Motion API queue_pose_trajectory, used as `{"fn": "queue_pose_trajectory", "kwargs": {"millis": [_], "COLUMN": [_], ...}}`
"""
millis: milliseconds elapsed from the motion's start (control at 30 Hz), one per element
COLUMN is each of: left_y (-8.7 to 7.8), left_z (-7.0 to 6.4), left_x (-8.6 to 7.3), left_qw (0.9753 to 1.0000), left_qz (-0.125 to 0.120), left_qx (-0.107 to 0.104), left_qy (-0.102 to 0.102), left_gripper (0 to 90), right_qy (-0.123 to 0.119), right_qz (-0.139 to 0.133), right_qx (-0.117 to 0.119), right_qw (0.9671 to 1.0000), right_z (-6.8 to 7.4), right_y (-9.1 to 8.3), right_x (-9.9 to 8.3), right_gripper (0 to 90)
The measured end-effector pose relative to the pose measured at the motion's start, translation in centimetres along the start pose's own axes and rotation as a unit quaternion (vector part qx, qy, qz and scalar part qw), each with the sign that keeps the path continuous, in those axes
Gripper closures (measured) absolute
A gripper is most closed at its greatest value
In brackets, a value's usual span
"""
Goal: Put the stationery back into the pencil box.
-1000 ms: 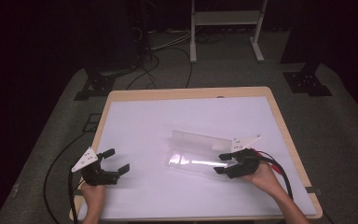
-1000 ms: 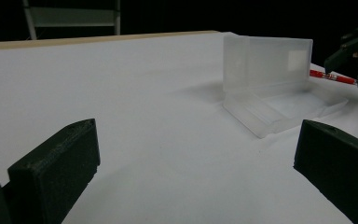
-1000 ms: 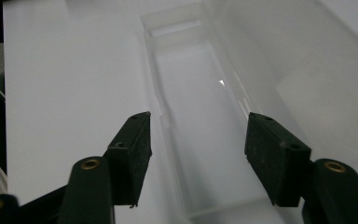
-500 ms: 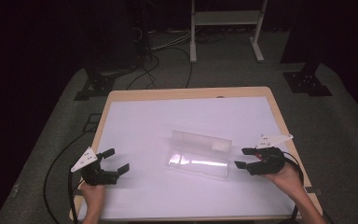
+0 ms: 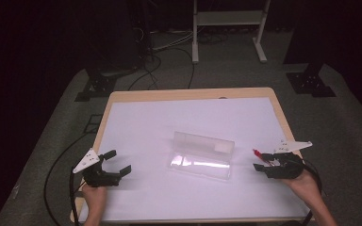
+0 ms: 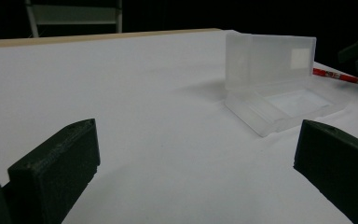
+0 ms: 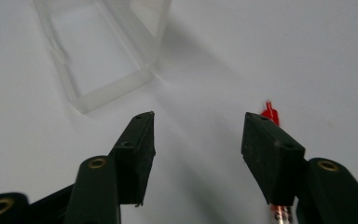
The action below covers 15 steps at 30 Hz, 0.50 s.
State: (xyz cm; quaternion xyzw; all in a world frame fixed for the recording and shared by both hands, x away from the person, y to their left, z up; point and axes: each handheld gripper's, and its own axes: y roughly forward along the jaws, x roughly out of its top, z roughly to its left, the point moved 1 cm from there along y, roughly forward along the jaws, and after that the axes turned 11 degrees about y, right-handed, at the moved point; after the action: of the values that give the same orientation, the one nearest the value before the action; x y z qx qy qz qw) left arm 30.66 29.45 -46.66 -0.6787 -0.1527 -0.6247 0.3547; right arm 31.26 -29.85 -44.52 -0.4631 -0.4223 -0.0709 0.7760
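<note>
High view: the left gripper (image 5: 114, 165) is resting near the table's (image 5: 188, 95) left front corner, jaws apart, empty. The clear box (image 5: 201, 154) is lying open well to its right, lid upright. The right gripper (image 5: 263, 165) is sitting just beyond the box, jaws spread, a red pen (image 5: 259, 154) at its tip.

Left gripper view: the box (image 6: 279, 79) is standing ahead and right of the spread jaws; the pen (image 6: 337, 75) is lying behind it.

Right gripper view: the pen (image 7: 270, 113) is lying under the right jaw, the box (image 7: 102, 51) ahead-left.

Both tongs, left (image 5: 114, 166) and right (image 5: 264, 165), gape wide.
</note>
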Motion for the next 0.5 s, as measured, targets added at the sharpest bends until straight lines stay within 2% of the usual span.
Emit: {"fn": "queue_pose_trajectory", "kwargs": {"millis": [167,500], "left_y": [0.0,0.0], "left_z": [0.0,0.0], "left_x": [0.0,0.0], "left_qw": [1.0000,1.0000], "left_qz": [-0.001,-0.001], "left_qx": [0.001,0.001], "left_qy": [0.000,0.000], "left_gripper": [0.0,0.0], "right_qy": [0.009,0.032], "right_qz": [0.003,0.014], "right_qx": [-0.021,-0.053], "right_qw": [0.9997,0.9980], "right_z": [-1.4,-3.2], "right_y": [-0.3,-0.4], "right_x": [-0.8,-2.0], "right_gripper": [48.0,54.5]}}
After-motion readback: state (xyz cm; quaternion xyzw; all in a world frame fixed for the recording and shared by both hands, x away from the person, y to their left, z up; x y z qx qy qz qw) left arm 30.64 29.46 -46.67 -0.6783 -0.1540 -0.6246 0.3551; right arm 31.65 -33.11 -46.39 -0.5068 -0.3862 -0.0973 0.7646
